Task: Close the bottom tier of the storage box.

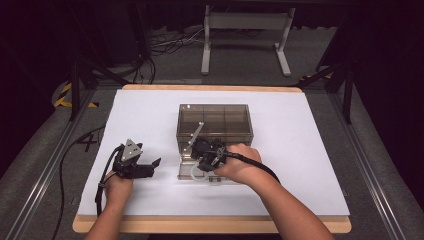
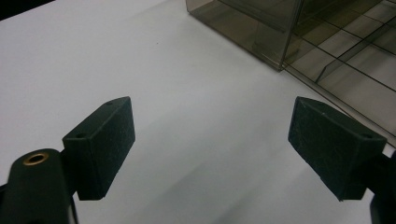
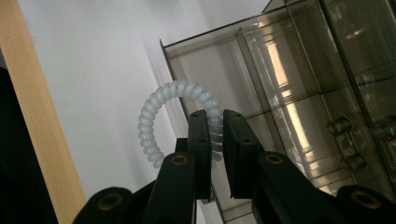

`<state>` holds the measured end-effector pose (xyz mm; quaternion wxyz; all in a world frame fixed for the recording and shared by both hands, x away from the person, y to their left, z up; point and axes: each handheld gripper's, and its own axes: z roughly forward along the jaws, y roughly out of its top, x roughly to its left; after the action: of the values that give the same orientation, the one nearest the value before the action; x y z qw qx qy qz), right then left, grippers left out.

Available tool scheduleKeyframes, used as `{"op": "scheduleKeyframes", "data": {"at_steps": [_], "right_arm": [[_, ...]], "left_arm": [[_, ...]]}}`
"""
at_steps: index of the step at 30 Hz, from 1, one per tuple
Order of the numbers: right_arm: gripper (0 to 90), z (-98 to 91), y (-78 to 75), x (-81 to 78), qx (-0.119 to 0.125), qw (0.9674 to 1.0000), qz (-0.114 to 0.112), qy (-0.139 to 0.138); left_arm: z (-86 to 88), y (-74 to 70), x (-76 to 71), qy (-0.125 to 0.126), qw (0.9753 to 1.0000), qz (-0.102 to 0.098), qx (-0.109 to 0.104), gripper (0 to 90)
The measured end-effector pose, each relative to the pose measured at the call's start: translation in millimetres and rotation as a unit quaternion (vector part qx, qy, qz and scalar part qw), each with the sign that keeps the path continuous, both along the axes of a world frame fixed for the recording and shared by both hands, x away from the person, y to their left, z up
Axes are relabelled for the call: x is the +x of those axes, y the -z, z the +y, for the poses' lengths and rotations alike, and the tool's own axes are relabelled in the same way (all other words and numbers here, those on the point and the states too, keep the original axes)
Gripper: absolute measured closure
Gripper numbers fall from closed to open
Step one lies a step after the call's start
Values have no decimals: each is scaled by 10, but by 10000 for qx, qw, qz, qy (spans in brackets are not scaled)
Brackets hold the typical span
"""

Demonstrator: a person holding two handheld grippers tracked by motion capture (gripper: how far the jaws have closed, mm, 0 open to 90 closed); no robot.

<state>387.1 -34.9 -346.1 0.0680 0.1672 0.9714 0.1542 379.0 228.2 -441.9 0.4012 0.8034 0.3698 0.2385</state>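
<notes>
A smoky clear plastic organiser box (image 1: 214, 120) stands mid-table, with a shallow divided drawer (image 1: 186, 171) pulled out toward me. My right gripper (image 1: 203, 165) hovers over that drawer, shut on a white coiled ring (image 1: 196, 174). In the right gripper view the coiled ring (image 3: 154, 105) arcs up and left from the gripper (image 3: 215, 125), over the drawer's near-left compartment (image 3: 219, 74). My left gripper (image 1: 154, 166) rests open on the white sheet left of the box. The left gripper view has the gripper (image 2: 212, 140) wide open with nothing between its pads, and the box corner (image 2: 275, 42) ahead on the right.
A white sheet (image 1: 150, 115) covers the wooden table (image 1: 210, 226), whose edge (image 3: 37, 116) runs close beside the drawer. Cables trail from both grippers. Beyond the table are a dark floor with cables and a white stand (image 1: 245, 35).
</notes>
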Motion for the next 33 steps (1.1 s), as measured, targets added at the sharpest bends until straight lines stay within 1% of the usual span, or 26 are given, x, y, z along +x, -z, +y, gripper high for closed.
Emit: {"op": "scheduleKeyframes", "data": {"at_steps": [5, 13, 17, 18, 19, 24, 26, 29, 33], "right_arm": [[824, -56, 1, 45, -68, 9999, -14, 122], [824, -100, -5, 95, -145, 9997, -22, 209], [824, -117, -6, 119, -254, 9993, -82, 256], [824, -122, -4, 127, -247, 9993, -63, 271], [824, -128, -2, 144, -326, 9990, -89, 279], [824, -141, 22, 174, -410, 9986, -119, 325], [824, -155, 46, 201, -492, 9980, -132, 379], [824, -167, 82, 226, -486, 9979, -102, 411], [823, -177, 111, 255, -544, 9972, -147, 486]], "left_arm": [[0, 6, 5, 9, 10000, 15, -4, 156], [2, 5, 4, 8, 10000, 17, -12, 156], [2, 5, 3, 7, 10000, 19, -8, 156], [2, 5, 3, 6, 10000, 20, -10, 156], [2, 5, 4, 7, 10000, 19, -8, 156], [2, 6, 3, -4, 10000, 33, -31, 156], [3, 5, 3, 6, 10000, 19, -7, 156], [4, 4, 3, 5, 10000, 15, -6, 156], [1, 5, 2, 2, 10000, 17, -20, 156]]}}
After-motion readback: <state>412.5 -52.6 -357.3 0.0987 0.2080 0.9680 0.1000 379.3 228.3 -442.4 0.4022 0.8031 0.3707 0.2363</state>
